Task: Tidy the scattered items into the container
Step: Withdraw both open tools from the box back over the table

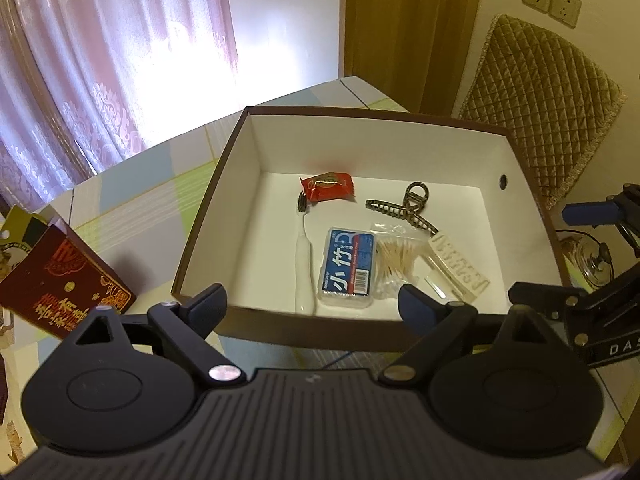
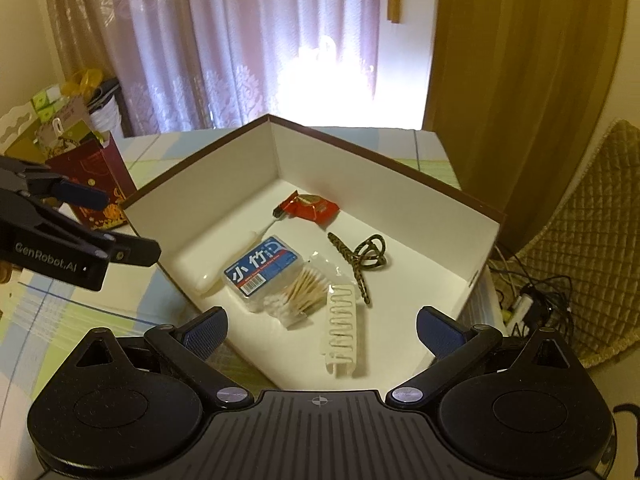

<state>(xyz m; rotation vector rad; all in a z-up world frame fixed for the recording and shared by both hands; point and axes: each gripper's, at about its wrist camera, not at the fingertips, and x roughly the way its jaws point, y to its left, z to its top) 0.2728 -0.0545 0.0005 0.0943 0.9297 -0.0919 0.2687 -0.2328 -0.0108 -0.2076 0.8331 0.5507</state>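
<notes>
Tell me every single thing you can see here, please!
Open cardboard box: one, brown outside, white inside, on the table.
Red snack packet: one, far end of the box.
White toothbrush: one, dark bristles, by the box's wall.
Blue-labelled clear plastic case: one, mid box.
Bag of cotton swabs: one, clear, beside the case.
Brown claw hair clip: one, box floor.
White hair clip: one, near end.
Pastel checked table: one.
Dark red bag: one, outside the box.
Quilted chair: one, tan.
Left gripper: open.
Right gripper: open.

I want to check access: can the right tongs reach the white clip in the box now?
Probably yes: the right tongs are open just above the white clip, with nothing between them.
</notes>
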